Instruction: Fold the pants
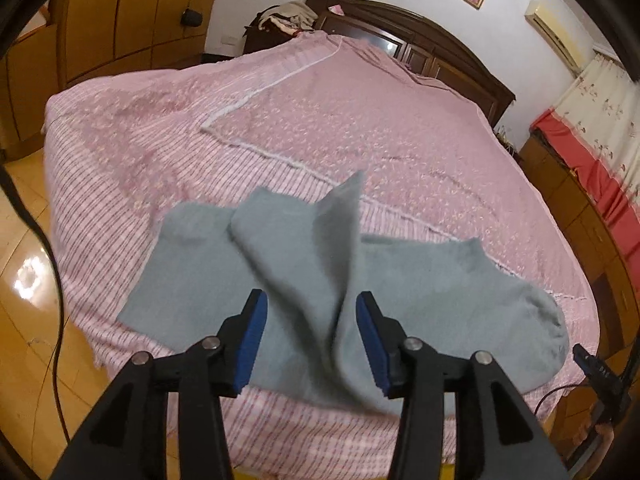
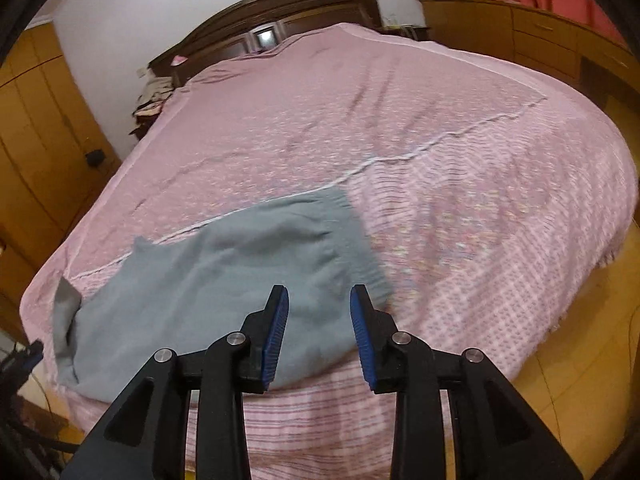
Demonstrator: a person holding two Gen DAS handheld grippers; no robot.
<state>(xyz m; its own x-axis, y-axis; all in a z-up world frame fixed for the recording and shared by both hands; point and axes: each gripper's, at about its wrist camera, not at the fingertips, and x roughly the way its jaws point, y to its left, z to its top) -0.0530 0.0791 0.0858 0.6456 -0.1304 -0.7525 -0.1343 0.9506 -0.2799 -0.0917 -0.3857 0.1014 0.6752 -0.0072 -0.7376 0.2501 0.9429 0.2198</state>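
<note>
Hovering over the near edge of the bed (image 1: 160, 152), the left hand-held gripper (image 1: 312, 344) has its jaws parted around a raised, blurred fold of the grey-blue pants (image 1: 440, 292), pads apparently not pressing; the right hand-held gripper (image 2: 318, 332) gapes empty above them. Soft, light, floppy cloth: best pinched at hem or waistband. Only the left view shows the raised fold; the right shows the pants' far end (image 2: 320, 216) lying flat.

A home bedroom: a large bed (image 1: 280, 128) with dark headboard (image 1: 420, 40), wooden wardrobes (image 1: 132, 12).
</note>
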